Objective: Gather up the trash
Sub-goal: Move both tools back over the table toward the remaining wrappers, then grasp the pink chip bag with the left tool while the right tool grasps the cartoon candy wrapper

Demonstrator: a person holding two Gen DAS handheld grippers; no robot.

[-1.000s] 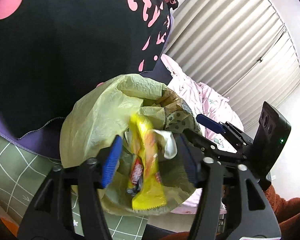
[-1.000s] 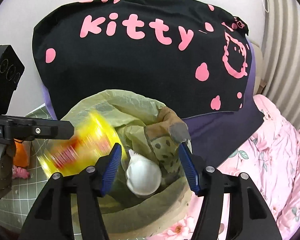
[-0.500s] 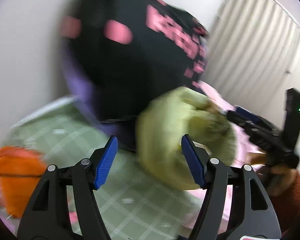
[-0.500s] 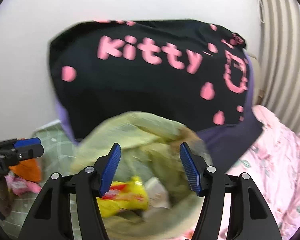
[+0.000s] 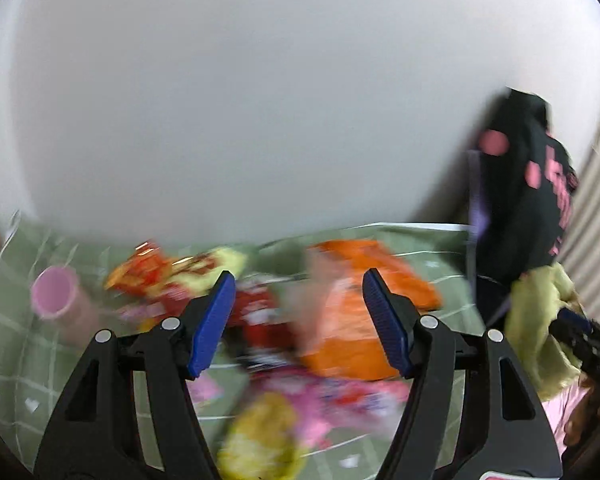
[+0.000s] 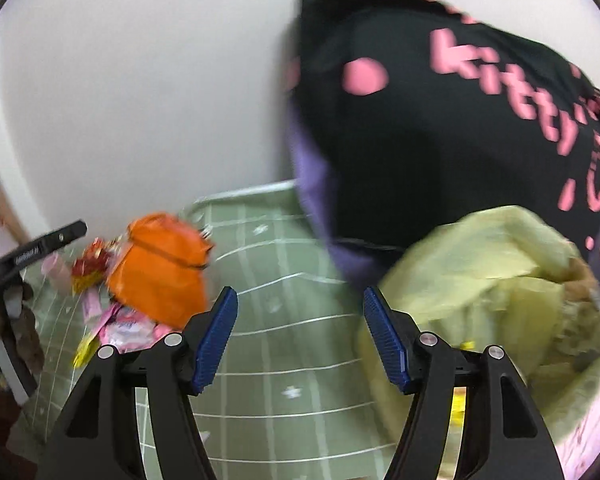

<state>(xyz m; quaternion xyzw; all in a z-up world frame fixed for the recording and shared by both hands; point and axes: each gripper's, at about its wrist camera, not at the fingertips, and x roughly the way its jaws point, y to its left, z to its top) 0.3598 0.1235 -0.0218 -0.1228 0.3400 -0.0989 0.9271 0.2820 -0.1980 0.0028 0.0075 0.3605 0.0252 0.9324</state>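
Now the left hand-held gripper [image 5: 296, 320] has swung off the yellow-green trash bag [image 6: 496, 280], wrapper dropped inside, to the wrapper pile on the green checked bed sheet [image 6: 284, 344]: jaws wide, empty, angled down, orange bag [image 5: 356, 316] dead ahead. Right hand-held gripper [image 6: 296, 336] also gaping, empty; trash bag at its 3 o'clock, pile at 10.

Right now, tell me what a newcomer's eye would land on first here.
The orange wrapper blazes among bright snack packets on the green grid sheet, ahead of the open left gripper. To the right, a black cushion with pink "kitty" lettering leans on the wall above the yellow-green trash bag.
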